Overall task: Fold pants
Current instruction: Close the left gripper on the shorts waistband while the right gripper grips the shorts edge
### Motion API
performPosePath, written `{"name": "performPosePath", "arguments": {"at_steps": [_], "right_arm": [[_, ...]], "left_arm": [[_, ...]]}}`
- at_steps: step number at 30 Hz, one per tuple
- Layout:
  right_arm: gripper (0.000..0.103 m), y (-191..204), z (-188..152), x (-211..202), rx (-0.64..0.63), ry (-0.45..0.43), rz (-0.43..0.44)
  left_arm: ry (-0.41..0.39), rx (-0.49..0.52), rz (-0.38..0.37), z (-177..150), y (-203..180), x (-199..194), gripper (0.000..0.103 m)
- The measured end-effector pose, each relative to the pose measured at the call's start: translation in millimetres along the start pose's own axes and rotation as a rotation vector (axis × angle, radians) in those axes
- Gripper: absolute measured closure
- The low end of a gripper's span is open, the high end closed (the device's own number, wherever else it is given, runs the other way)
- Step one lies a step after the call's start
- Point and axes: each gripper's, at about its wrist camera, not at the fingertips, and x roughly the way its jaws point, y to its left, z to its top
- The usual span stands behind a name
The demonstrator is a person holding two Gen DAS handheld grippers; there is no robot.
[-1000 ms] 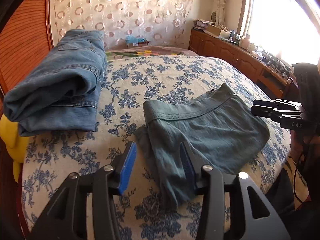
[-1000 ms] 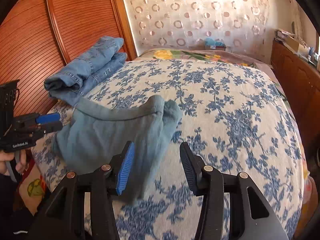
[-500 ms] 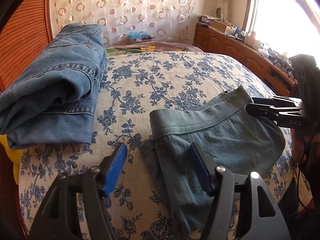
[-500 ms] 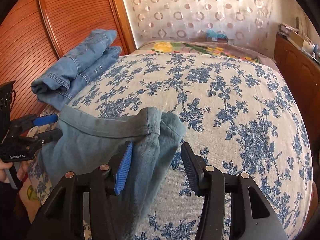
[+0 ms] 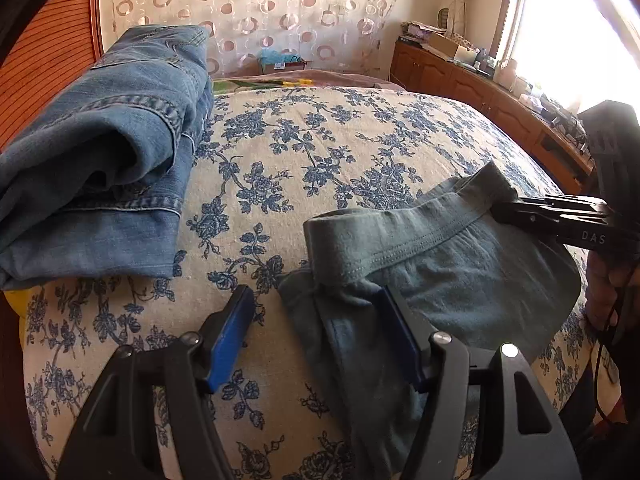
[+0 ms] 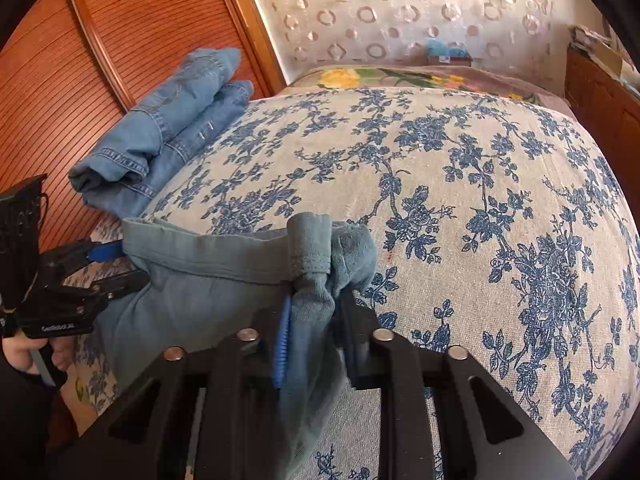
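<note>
The grey-green pants (image 5: pixel 460 264) lie at the near edge of the bed, waistband up; they also show in the right wrist view (image 6: pixel 208 276). My left gripper (image 5: pixel 316 332) is open, its fingers straddling the waistband's left corner. In the right wrist view the left gripper (image 6: pixel 108 268) sits at that corner with its jaws apart. My right gripper (image 6: pixel 316 316) is shut on the bunched right corner of the waistband. In the left wrist view the right gripper (image 5: pixel 504 210) pinches that corner.
Folded blue jeans (image 5: pixel 104 152) lie at the bed's left side by the wooden headboard (image 6: pixel 80 72). The floral bedspread (image 6: pixel 460 184) stretches beyond. A wooden dresser (image 5: pixel 500 112) with clutter runs along the right wall under the window.
My right gripper has moved forward and closed on the right waistband corner. My left gripper has moved forward around the left corner and stays open.
</note>
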Motion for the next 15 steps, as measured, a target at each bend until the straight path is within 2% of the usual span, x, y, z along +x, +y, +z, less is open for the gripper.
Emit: {"name": "performPosePath", "arguments": {"at_steps": [4,9,11,15], "right_arm": [[0.093,-0.2,-10.6,-27.2,0.006,-0.063,-0.008],[0.092,3.3,-23.5,-34.6,-0.008,-0.057,-0.046],[0.092,1.8,-26.4,-32.8,-0.002,-0.050,-0.057],[0.090,0.2,-28.4,-29.9,0.018,-0.050,-0.069]], "left_arm": [[0.007,0.003,-0.023,1.4,-2.7,1.0,0.039],[0.000,0.004,-0.066,7.1,-5.0,2.4,0.039],[0.004,0.002,-0.074,9.3,-5.9,4.4,0.047],[0.017,0.019,-0.071,10.4,-10.8,7.1,0.055]]}}
